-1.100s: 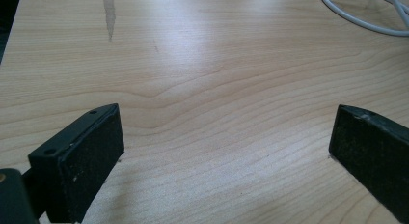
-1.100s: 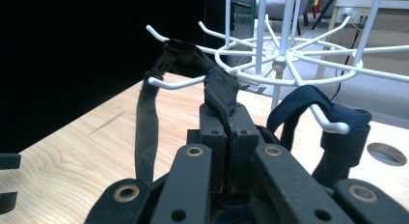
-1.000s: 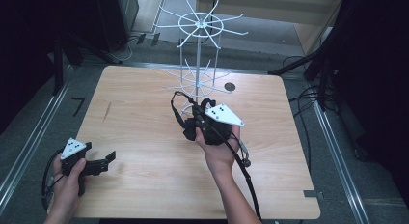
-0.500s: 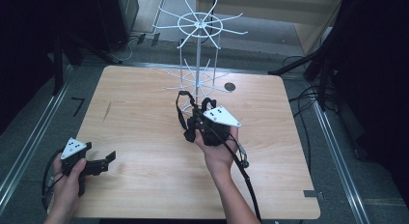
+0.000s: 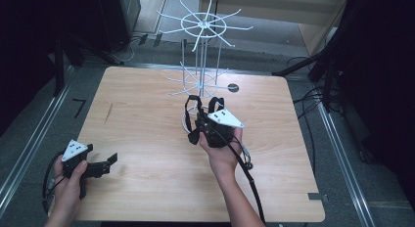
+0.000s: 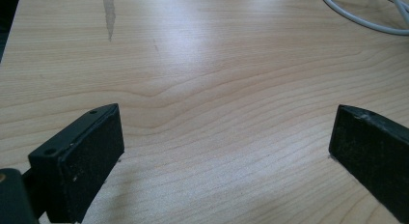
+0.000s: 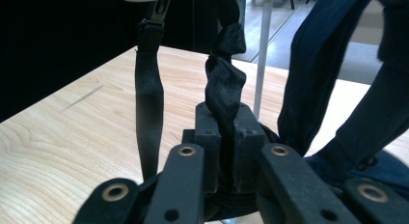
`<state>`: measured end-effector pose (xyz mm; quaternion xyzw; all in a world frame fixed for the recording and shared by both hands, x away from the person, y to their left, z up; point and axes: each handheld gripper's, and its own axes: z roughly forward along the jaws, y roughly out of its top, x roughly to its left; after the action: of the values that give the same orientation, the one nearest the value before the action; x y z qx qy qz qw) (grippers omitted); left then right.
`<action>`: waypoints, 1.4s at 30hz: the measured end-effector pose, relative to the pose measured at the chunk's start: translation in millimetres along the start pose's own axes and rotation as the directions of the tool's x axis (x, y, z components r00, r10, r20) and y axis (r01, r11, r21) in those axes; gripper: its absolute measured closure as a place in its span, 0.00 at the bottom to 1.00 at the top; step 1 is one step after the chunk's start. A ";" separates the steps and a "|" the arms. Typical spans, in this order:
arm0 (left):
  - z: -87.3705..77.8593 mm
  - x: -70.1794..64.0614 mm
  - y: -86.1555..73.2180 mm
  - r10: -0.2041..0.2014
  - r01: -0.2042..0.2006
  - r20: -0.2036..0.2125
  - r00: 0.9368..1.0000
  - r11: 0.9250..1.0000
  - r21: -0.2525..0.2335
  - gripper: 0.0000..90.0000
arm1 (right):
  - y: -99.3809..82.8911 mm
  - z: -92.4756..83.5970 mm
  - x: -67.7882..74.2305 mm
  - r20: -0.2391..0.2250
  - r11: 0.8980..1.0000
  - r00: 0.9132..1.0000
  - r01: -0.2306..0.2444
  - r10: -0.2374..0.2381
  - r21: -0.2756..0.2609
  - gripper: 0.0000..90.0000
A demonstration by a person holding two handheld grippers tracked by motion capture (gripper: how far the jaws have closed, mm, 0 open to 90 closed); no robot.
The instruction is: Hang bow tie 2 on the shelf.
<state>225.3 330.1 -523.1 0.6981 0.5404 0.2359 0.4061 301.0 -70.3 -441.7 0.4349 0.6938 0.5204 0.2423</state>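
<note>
Black strappy fabric garment (image 7: 223, 84) hanging limp, twisted, straps looping up toward the white wire rack (image 5: 201, 56) just ahead. Right claw (image 7: 230, 151) nearly closed, just easing apart, pinching the twisted strap. Left claw (image 6: 226, 147) spread wide, hovering over bare surface (image 6: 217, 64).

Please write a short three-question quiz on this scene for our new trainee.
1. True or false: the right tool is shut on a black strap.
2. What is between the jaws of the left tool? A) a white cable B) nothing but bare table C) a strap
3. What white thing stands at the far side of the table?

Key: 1 true. 2 B. 3 The wire hook rack.
</note>
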 end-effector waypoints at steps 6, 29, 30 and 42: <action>-0.1 -0.1 0.0 0.001 -0.001 0.000 1.000 1.000 0.000 0.00 | -3.3 -1.2 -5.6 -0.011 1.000 1.000 -0.017 0.016 -0.005 0.77; 0.2 -0.9 -0.1 0.001 -0.001 -0.003 1.000 1.000 -0.003 0.00 | -8.4 -35.6 -24.4 -0.047 0.999 0.999 -0.017 0.016 -0.028 0.04; 0.1 -0.8 -0.1 0.002 -0.002 -0.004 1.000 1.000 -0.002 0.00 | -9.8 -38.6 -26.6 -0.056 1.000 0.998 -0.018 0.016 -0.024 0.02; 0.2 -0.8 0.0 0.004 -0.004 -0.004 1.000 1.000 -0.001 0.00 | -20.7 -54.4 -42.7 -0.042 1.000 0.999 -0.012 0.011 -0.015 0.00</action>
<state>225.2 329.4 -523.1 0.6984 0.5399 0.2385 0.4049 272.3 -136.4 -447.4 0.4261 0.6922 0.5361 0.2279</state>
